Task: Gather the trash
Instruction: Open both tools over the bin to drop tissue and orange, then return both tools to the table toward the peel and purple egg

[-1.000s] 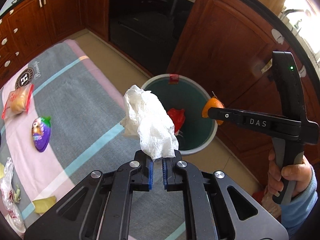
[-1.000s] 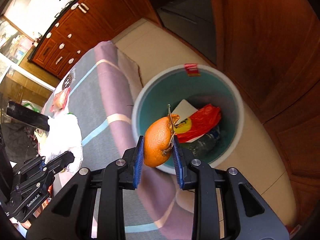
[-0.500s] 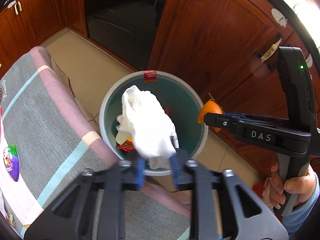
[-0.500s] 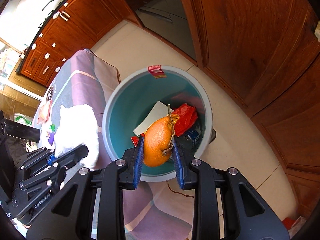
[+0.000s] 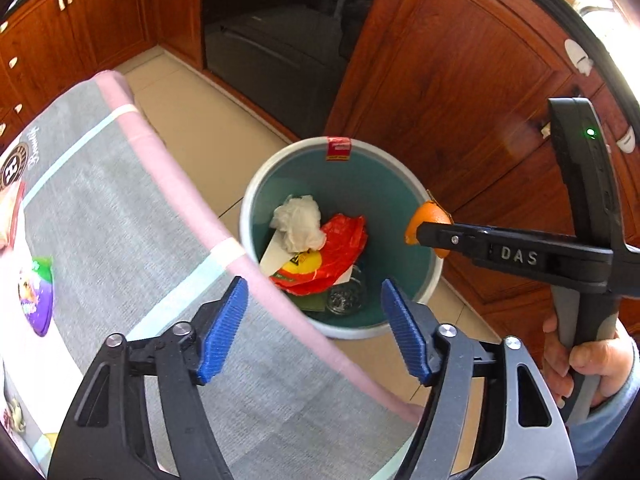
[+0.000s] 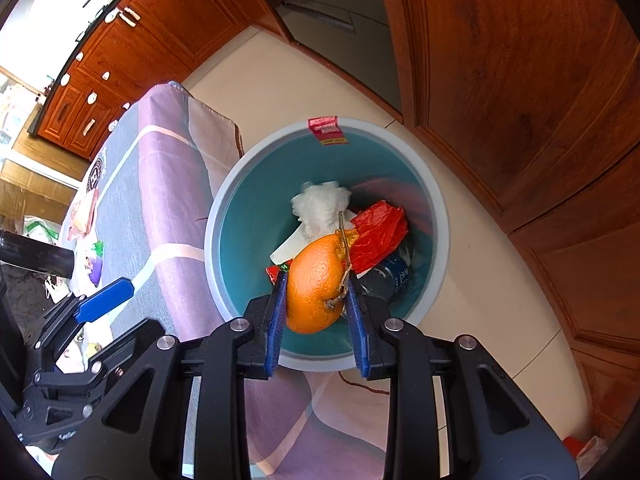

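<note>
The striped tablecloth (image 5: 120,216) fills the left of the left wrist view, its pink hem running just beside the teal bin (image 5: 400,184) on the tiled floor; the right wrist view looks almost straight down into that bin (image 6: 248,216) and shows the cloth's draped corner, which the other view does not; wooden cabinet doors (image 5: 452,80) stand behind the bin, and only the left wrist view shows the dark oven front (image 5: 276,28). The left gripper (image 5: 314,326) has just been opening and its blue pads now stand wide apart with nothing between them; the white tissue (image 5: 298,222) lies in the bin on a red plastic bag (image 5: 340,252), the same tissue (image 6: 322,206) showing past the fruit in the right view. The right gripper (image 6: 316,308) is closed narrowly on the orange peel (image 6: 316,284), held above the bin's opening; from the left view that peel (image 5: 426,218) shows only as a sliver at the fingertips over the rim, with the person's hand (image 5: 592,364) on the handle; a purple wrapper (image 5: 36,296) lies on the cloth.
</note>
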{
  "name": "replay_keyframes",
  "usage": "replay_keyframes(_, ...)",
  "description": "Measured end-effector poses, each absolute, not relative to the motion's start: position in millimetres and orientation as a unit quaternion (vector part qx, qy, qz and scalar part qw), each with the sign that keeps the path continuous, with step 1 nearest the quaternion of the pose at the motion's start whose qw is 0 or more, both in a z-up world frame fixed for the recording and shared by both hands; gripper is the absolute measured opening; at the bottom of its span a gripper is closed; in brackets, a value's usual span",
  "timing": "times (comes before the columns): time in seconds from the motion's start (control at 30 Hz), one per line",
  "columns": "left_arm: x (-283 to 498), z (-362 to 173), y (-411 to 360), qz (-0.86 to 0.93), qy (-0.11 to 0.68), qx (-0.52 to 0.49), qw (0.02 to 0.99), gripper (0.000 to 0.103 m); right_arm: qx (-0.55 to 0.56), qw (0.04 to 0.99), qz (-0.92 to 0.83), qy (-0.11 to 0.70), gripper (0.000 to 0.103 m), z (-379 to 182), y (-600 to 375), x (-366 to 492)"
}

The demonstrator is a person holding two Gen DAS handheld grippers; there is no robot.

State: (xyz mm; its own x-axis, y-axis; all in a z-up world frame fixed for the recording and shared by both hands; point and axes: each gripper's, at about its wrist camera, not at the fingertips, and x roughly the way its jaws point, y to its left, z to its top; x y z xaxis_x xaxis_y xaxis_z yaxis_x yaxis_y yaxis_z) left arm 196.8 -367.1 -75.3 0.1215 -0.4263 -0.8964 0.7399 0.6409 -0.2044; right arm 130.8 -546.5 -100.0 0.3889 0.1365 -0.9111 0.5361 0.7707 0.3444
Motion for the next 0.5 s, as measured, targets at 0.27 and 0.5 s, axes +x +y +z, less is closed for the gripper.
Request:
replay_keyframes(0.27,195.3,-73.5,-348.4,-0.39,0.527,0.132,0.743,0.092,0.312,0.773,-0.135,0.536,0.077,-92.0,-536.8,138.5)
replay_keyframes(0.5,191.0,-67.7,-322.8,-0.382,0.528,0.117,0.749,0.094,0.316,0.76,-0.146,0.549,0.086,-89.4,-525.8,136.8)
